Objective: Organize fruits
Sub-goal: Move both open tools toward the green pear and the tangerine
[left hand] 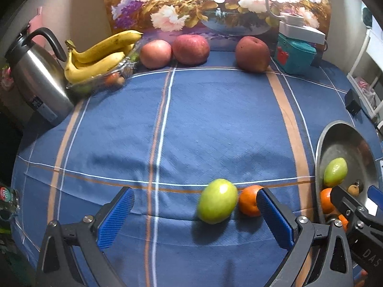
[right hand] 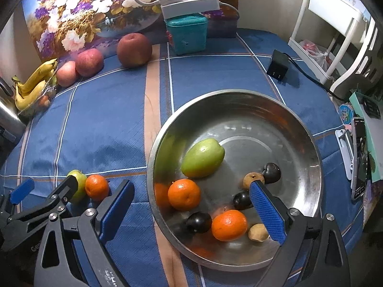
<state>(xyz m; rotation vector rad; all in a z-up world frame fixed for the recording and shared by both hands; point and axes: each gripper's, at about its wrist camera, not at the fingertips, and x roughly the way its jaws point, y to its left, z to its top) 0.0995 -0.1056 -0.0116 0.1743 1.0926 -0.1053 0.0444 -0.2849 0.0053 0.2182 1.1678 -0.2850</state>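
Both claws are gaping wide with nothing in them, each with ribbed blue rubber pads on black plastic arms. The left gripper [left hand: 195,211] hovers low over the blue woven tablecloth with tan and white stripes [left hand: 191,119], and the smooth oval green fruit [left hand: 217,201] sits on the cloth between its fingers, closer to the right pad, touching a small dimpled orange mandarin [left hand: 249,200] that lies right up against that pad. The right gripper [right hand: 191,206] hangs over the near rim of the big round shiny steel bowl [right hand: 239,105], one pad outside the rim, the other over the inside. Counting the bowl: one pointy green fruit [right hand: 203,157], two glossy mandarins [right hand: 183,194], three dark purple round plum-looking things [right hand: 198,222] and two little tan wrinkly fruits [right hand: 258,232]. So that's two fruits left loose on the cloth near the bowl's left side. Along the far edge, three big matte red apples [left hand: 190,49] sit in a row, two touching and one apart, with a bunch of yellow bananas [left hand: 100,56] resting on a crinkly clear plastic tray at the far left corner, beside a brushed steel kettle with a black handle [left hand: 36,76]. A teal plastic box [right hand: 186,33] stands at the far edge, and a black power adapter [right hand: 277,65] lies toward the right edge.
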